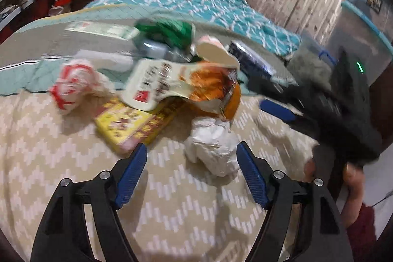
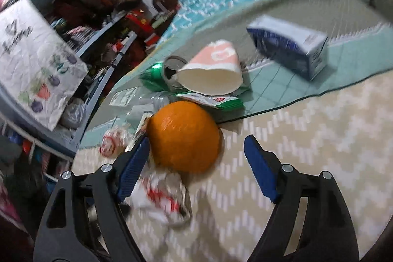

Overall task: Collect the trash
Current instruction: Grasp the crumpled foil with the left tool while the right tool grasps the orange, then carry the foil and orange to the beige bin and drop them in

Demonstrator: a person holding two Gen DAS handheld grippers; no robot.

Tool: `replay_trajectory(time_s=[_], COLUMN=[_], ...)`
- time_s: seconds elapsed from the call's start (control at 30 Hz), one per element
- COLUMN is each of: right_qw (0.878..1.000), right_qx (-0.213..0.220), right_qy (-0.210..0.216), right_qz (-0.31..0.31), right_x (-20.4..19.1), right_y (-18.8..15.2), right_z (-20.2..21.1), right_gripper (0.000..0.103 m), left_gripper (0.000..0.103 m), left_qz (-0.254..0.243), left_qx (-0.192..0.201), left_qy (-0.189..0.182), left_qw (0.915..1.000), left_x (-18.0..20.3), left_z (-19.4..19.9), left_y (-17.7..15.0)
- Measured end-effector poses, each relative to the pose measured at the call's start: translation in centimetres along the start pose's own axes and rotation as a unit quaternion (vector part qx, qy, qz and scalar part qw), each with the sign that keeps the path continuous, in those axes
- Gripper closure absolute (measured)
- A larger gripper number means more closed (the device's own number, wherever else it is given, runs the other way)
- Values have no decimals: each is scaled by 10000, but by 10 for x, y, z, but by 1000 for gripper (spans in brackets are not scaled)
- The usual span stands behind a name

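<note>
On the bed, trash lies heaped across a chevron blanket (image 1: 61, 178) and a teal quilt (image 1: 29, 75).

Left wrist view: the left hand-held gripper (image 1: 192, 157) is spread, with nothing pinched. A crumpled white paper wad (image 1: 212, 146) lies just ahead, between the fingertips but apart from both pads. This is judged the likely first pick, being nearest and free of the heap. Behind it are a yellow box (image 1: 127, 125), an orange and white bag (image 1: 184, 85), a red and white wrapper (image 1: 73, 85) and a paper cup (image 1: 216, 52). The right hand-held gripper (image 1: 277, 109) shows at the right, blurred. Open blanket lies below and to the left of the wad.

Right wrist view: the right hand-held gripper (image 2: 197, 149) is spread and empty. An orange ball (image 2: 184, 136), possibly a fruit, sits just ahead, close to the left pad; contact cannot be confirmed. A crumpled wrapper (image 2: 162, 198) lies under that finger. Farther back are the cup (image 2: 213, 70), green packets (image 2: 213, 101) and a blue and white carton (image 2: 292, 46). A loaded shelf (image 2: 103, 41) borders the bed at the left, so approach room is better at the right, over bare blanket.
</note>
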State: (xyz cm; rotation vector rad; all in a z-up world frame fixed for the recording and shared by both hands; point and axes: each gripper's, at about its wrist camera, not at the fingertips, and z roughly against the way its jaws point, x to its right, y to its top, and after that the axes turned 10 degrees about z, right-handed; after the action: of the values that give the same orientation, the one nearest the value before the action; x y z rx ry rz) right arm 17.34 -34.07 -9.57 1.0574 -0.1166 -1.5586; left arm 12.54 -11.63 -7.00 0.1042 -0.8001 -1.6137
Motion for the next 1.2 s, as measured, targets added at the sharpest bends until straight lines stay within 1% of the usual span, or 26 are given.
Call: replay_trajectory(time_s=[0.1, 0.13, 0.2, 0.23, 0.27, 0.3, 0.33, 0.4, 0.43, 0.5, 0.53, 0.57, 0.67, 0.73, 0.77, 0.8, 0.83, 0.87, 0.93, 1.0, 1.03, 1.07, 1.1, 1.13, 1.2], right_qw=[9978, 9969, 9974, 9971, 9967, 9963, 9960, 9961, 9965, 9986, 9994, 9995, 9989, 9978, 9974, 9972, 9965, 9953, 9917, 9869, 9835, 9801, 9775, 9763, 9762], right_qx=[-101, -140, -200, -305, -398, -472, -449, -325, -256, -90, 29, 160, 399, 540, 582, 598, 598, 579, 614, 682, 755, 827, 872, 876, 839], right_qy=[384, 428, 384, 431, 527, 602, 708, 776, 761, 506, 351, 281, 40, -51, -160, -288, -517, -755, -1129, -1450, -1620, -1757, -1844, -1873, -1820], right_qz=[-522, -642, -579, -544, -465, -386, -323, -265, -234, -95, -28, -26, -237, -387, -389, -353, -262, -155, 17, 179, 298, 419, 533, 631, 827], right_x=[11, 14, 8, 4, -2, -7, -12, -16, -18, -18, -16, -10, 14, 30, 37, 40, 42, 43, 47, 50, 48, 45, 42, 34, 24], right_y=[7, 9, 13, 12, 10, 6, 3, -1, -3, -11, -17, -25, -56, -75, -86, -94, -103, -110, -121, -128, -129, -130, -130, -128, -128], right_z=[-22, -28, -36, -40, -43, -45, -43, -30, -24, -3, 11, 26, 69, 96, 109, 118, 127, 133, 144, 154, 158, 161, 163, 161, 158], right_gripper=[22, 17, 15, 16, 18, 25, 32, 41, 46, 52, 52, 52, 52, 51, 50, 46, 41, 39, 30, 24, 19, 16, 13, 13, 11], left_gripper=[31, 31, 35, 53, 63, 65, 68, 70, 70, 70, 70, 70, 69, 68, 68, 68, 67, 67, 64, 59, 51, 47, 38, 33, 31], left_qz=[-170, -173, -141, -144, -154, -136, -105, -76, -42, -35, -58, -73, -76, -200, -312, -478, -618, -720, -880, -932, -953, -945, -917, -897, -912], left_qx=[-88, -89, -83, -94, -158, -169, -110, -94, -126, -157, -147, -136, -230, -342, -341, -308, -280, -272, -315, -337, -345, -359, -365, -339, -266], left_qy=[50, 63, 75, 65, -23, -132, -115, -118, -162, -314, -384, -452, -688, -837, -846, -810, -757, -717, -594, -432, -260, -164, -56, -2, 45], left_qw=[9998, 9998, 9998, 9998, 9998, 9997, 9998, 9999, 9998, 9994, 9991, 9989, 9973, 9957, 9953, 9951, 9948, 9945, 9939, 9941, 9945, 9947, 9951, 9954, 9955], left_x=[10, 12, 11, 9, 8, 4, 1, -5, -8, -13, -15, -16, -11, -2, 4, 13, 20, 25, 35, 38, 40, 39, 39, 38, 39], left_z=[-18, -24, -31, -33, -35, -33, -28, -19, -14, -1, 6, 12, 20, 19, 20, 20, 19, 18, 11, 2, -2, -5, -7, -5, -3], left_y=[1, 1, 1, 1, 2, 1, 1, -2, -3, -11, -15, -19, -30, -35, -39, -43, -48, -50, -57, -56, -58, -59, -59, -59, -56])
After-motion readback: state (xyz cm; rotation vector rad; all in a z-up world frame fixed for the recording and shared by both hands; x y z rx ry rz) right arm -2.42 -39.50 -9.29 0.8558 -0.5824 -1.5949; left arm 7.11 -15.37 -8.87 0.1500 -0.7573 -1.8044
